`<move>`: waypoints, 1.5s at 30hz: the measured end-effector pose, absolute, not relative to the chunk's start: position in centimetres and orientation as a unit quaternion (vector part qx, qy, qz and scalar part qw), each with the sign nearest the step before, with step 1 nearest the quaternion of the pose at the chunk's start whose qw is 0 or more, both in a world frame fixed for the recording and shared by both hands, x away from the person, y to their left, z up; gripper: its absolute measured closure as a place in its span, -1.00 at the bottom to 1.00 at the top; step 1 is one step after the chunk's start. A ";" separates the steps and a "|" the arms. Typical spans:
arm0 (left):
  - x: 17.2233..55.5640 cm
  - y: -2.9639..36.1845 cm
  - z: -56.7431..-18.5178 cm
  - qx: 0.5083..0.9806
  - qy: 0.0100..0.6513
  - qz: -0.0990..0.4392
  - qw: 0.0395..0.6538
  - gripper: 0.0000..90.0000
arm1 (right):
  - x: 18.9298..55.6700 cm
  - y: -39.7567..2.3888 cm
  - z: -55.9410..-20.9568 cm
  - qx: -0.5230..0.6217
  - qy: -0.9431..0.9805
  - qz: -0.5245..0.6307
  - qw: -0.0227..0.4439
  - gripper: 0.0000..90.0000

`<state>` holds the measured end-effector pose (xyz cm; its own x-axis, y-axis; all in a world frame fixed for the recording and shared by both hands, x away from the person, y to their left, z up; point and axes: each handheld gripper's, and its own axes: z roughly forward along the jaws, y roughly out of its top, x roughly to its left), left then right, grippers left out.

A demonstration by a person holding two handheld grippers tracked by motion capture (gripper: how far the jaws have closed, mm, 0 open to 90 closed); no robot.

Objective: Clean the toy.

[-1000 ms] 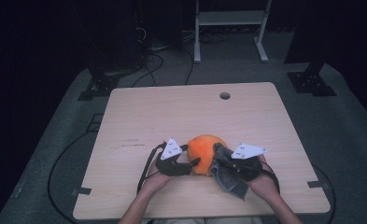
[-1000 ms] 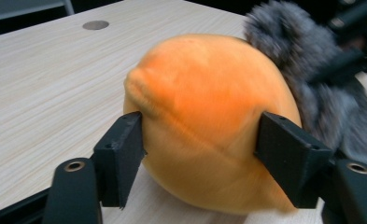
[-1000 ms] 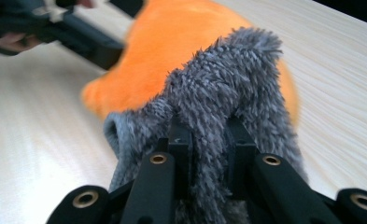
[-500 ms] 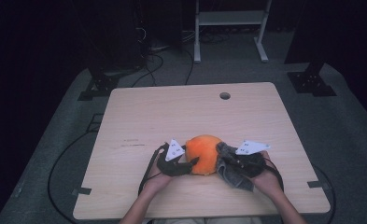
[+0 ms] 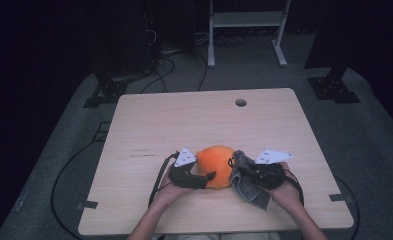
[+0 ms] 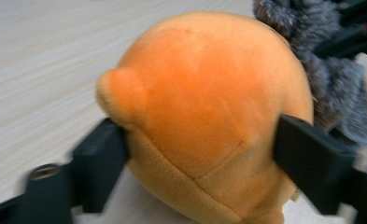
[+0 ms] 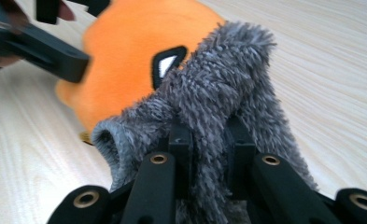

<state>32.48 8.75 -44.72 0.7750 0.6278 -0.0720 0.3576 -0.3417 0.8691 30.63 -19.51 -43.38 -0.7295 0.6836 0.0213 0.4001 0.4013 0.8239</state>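
Orange plush, a rounded soft toy (image 5: 215, 165), sits on the near half of the wooden table (image 5: 194, 120), between the 2 hand-held grippers. At the toy's left side, the left gripper (image 5: 204, 178) has its 2 black jaws reaching around the toy's lower part, 1 on each side of the body; in the left gripper view the toy (image 6: 204, 116) sits between them, with the jaws at or just against its fabric, and they have just been opening, so the pads do not look pressed in. A small rounded ear-like bump shows on the toy's left edge in that view. At the toy's right side, the right gripper (image 5: 244, 172) is clamped on a grey fuzzy sock (image 5: 248, 184), which hangs toward the table's near edge and touches the toy. In the right gripper view the jaws stand close together with a fold of the sock (image 7: 218, 98) pinched between them, its ribbed cuff opening to the left, and the toy (image 7: 130, 56) just behind, showing a black-outlined white patch.
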 end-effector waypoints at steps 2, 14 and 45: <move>32.4 8.8 -44.6 0.806 0.301 0.146 0.488 -0.27 | 30.4 -19.3 -43.4 0.326 0.823 0.434 0.167 0.69; 30.1 7.6 -43.2 0.826 0.173 0.159 0.513 -0.14 | 28.9 -18.8 -41.4 0.280 0.830 0.447 0.179 0.69; 28.4 7.0 -43.6 0.841 0.067 0.191 0.502 -0.09 | 29.5 -18.0 -39.0 0.239 0.834 0.470 0.162 0.69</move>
<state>28.38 6.96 -43.62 0.9184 0.3040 0.2532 -0.0789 -0.4865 0.8701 29.50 -18.04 -38.98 -0.8331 0.5513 -0.0448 0.2469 0.4431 0.8618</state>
